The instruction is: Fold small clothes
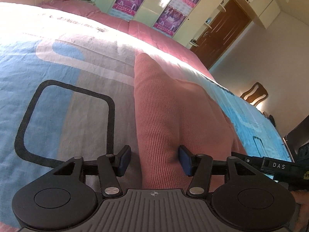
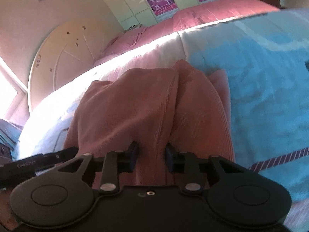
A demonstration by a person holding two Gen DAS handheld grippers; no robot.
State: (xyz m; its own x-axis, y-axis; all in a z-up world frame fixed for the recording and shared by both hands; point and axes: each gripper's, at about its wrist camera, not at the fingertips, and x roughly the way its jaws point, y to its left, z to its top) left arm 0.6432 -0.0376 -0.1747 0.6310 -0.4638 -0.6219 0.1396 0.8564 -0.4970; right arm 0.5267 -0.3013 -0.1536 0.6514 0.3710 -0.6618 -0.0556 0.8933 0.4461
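One pink knit garment [image 1: 164, 116] lies on my blue-and-grey bedsheet [image 1: 58, 100], bunched in two ridges. Left gripper [image 1: 154, 159]: jaws partly apart, fabric between the pads, grip unclear. Right gripper [image 2: 151, 157]: jaws narrower, pinching a fold. Two posters [image 1: 131, 0] on the wardrobe behind.

Both wrist cameras sit low and close over the bed [image 1: 58, 100], each looking forward between its own fingers and tilted, and both share the pink knit garment [image 1: 160, 119] and the postered wardrobe [image 1: 146, 5] beyond.
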